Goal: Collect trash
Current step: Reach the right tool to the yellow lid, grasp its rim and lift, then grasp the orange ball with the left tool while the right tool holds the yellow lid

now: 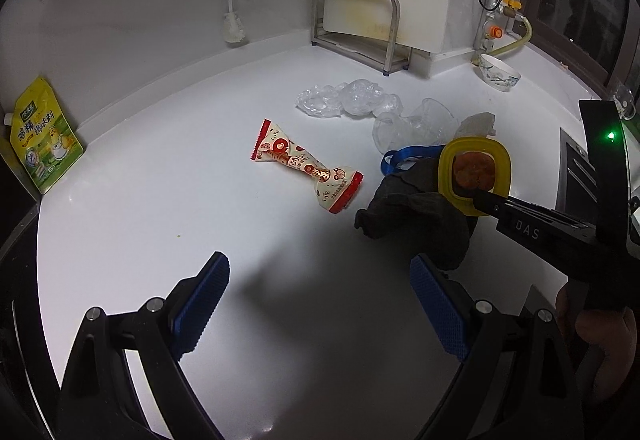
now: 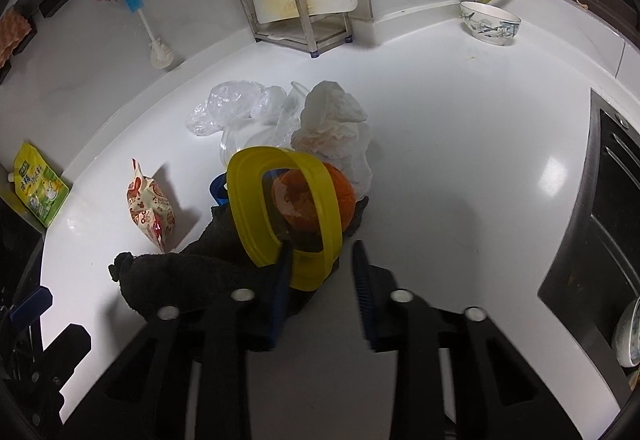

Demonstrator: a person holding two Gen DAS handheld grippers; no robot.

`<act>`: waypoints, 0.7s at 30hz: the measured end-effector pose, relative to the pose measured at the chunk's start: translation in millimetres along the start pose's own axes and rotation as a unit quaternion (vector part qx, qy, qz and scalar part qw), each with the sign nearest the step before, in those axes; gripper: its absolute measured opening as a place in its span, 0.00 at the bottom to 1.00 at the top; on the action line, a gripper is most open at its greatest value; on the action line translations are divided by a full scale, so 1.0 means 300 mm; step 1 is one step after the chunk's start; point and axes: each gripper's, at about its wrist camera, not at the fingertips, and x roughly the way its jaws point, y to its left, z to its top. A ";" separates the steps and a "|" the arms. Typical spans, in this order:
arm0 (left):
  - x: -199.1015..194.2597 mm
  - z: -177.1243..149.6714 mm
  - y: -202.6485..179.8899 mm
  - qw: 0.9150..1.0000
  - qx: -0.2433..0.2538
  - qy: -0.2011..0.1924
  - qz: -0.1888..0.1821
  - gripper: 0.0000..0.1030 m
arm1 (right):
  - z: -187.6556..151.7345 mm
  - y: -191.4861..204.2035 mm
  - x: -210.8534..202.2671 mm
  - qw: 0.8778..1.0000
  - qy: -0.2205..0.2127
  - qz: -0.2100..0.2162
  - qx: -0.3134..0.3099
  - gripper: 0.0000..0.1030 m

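The left claw (image 1: 320, 304) hangs low over the white counter (image 1: 160, 200) with its two blue pads wide apart and nothing between them. The right claw (image 2: 324, 280) is also spread; its left finger (image 2: 282, 280) touches the lower edge of a yellow lid (image 2: 280, 216), but the right finger stands clear of it, so it is not clamped on the lid. The lid stands tilted, leaning over a dark cloth (image 2: 192, 272) that lies crumpled on the counter just in front of the right claw. Behind the opening of the lid sits a piece of orange peel (image 2: 316, 200), touching the cloth. A blue strap (image 1: 400, 158) comes out from under the cloth on its far side. To the left of the cloth, apart from it, lies a red and white snack wrapper (image 1: 308, 164), twisted in the middle. Beyond the peel there is a crumpled white tissue (image 2: 332, 120), and next to it a pile of clear plastic film (image 1: 352, 102). Further away, a metal rack (image 1: 356, 24) stands near the wall, and a patterned bowl (image 1: 500, 74) sits at the right corner. A yellow and green pouch (image 1: 42, 144) leans at the far left edge of the counter, and a brush with a blue handle (image 1: 230, 4) hangs on the wall.
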 end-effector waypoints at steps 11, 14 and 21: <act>-0.004 -0.002 -0.048 1.000 0.004 -0.004 -0.010 0.87 | -0.016 -0.025 -0.065 1.000 -0.022 0.015 0.008 0.09; -0.002 -0.003 -0.061 1.000 0.004 -0.004 -0.013 0.87 | -0.018 -0.042 -0.089 0.999 -0.029 0.017 0.014 0.09; 0.001 -0.007 -0.109 1.000 0.005 -0.013 -0.026 0.87 | -0.032 -0.112 -0.170 0.998 -0.046 0.007 0.029 0.09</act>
